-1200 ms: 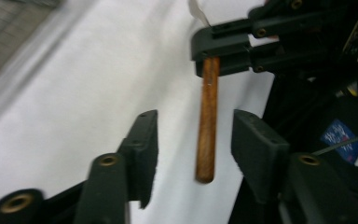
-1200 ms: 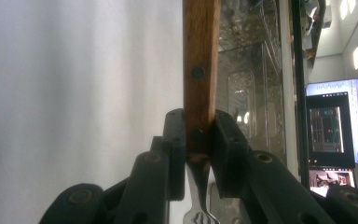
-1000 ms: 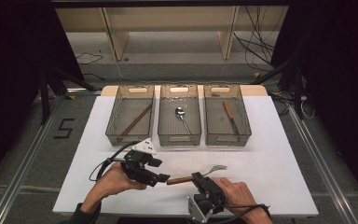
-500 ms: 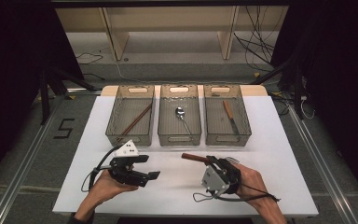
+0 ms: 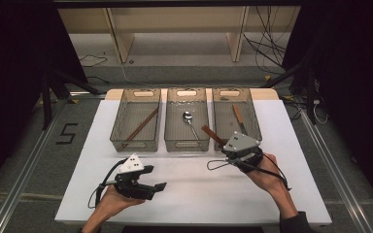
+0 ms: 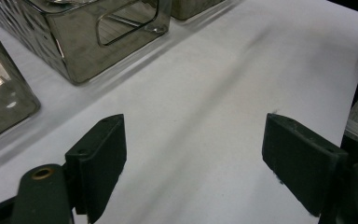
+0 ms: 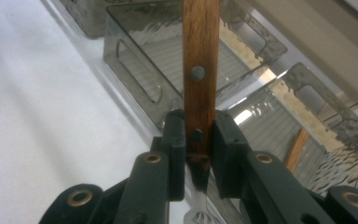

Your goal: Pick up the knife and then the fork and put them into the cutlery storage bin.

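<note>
Your right gripper (image 5: pixel 226 147), at the lower right of the high view, is clamped on a wooden-handled utensil (image 5: pixel 212 135). In the right gripper view the jaws pinch it where the riveted handle (image 7: pixel 200 70) meets the metal, and the handle sticks out ahead of them. From above, that handle points up and left, over the near edge of the middle bin (image 5: pixel 187 141), which holds a spoon (image 5: pixel 189 119). The right bin (image 5: pixel 236 92) already holds another wooden-handled piece (image 5: pixel 238 116), so that is probably where yours belongs.

To do this step well, swing your hand rightward in the frame until the whole utensil sits over the right bin, not across the wall between the two bins. Turn the handle to run along the bin's length, parallel to the piece already inside. Lower it below the rim before you let go, so it does not bounce or catch on the edge.

Your left gripper (image 5: pixel 158 187) sits at the lower left over the white table (image 5: pixel 199 189); its jaws have just been opening and now stand wide apart with nothing between them. Keep it there, well away from the bins.
</note>
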`<move>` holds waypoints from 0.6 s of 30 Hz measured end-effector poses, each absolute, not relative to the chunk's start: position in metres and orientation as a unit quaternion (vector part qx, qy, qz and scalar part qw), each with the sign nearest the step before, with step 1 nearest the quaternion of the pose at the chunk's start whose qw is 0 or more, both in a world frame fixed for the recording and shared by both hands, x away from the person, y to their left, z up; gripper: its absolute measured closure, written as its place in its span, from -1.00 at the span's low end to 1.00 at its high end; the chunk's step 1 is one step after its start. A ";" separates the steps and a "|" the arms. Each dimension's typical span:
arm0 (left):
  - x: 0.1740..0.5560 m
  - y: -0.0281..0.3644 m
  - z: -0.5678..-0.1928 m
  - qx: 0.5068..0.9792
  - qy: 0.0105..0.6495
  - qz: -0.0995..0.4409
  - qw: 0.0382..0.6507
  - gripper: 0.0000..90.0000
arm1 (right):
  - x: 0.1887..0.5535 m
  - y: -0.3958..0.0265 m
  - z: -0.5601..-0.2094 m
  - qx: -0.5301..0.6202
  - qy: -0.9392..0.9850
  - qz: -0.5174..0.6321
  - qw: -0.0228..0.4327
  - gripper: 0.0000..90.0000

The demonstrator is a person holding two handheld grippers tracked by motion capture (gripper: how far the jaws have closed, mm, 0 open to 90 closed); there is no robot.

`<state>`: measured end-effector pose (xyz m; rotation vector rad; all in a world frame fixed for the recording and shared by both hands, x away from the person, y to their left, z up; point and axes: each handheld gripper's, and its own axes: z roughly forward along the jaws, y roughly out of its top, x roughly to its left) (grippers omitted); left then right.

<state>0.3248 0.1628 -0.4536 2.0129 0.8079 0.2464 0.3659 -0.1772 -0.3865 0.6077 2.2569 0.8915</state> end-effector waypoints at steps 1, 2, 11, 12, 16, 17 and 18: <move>0.324 0.163 -0.455 0.816 0.329 0.102 0.463 -0.52 | 0.368 -0.178 -0.386 0.235 0.856 0.337 0.313 0.72; 0.324 0.164 -0.456 0.813 0.331 0.104 0.467 -0.52 | 0.369 -0.179 -0.386 0.242 0.855 0.335 0.312 0.72; 0.321 0.165 -0.459 0.805 0.330 0.122 0.477 -0.53 | 0.390 -0.187 -0.378 0.300 0.847 0.354 0.261 0.72; 0.321 0.166 -0.459 0.805 0.331 0.123 0.477 -0.54 | 0.393 -0.188 -0.376 0.309 0.844 0.356 0.255 0.72; 0.320 0.167 -0.463 0.803 0.336 0.124 0.476 -0.54 | 0.408 -0.194 -0.370 0.339 0.835 0.371 0.226 0.72; 0.320 0.167 -0.464 0.802 0.338 0.124 0.476 -0.54 | 0.412 -0.196 -0.368 0.346 0.832 0.373 0.221 0.72; 0.320 0.168 -0.465 0.801 0.340 0.125 0.477 -0.54 | 0.415 -0.197 -0.366 0.350 0.832 0.372 0.218 0.72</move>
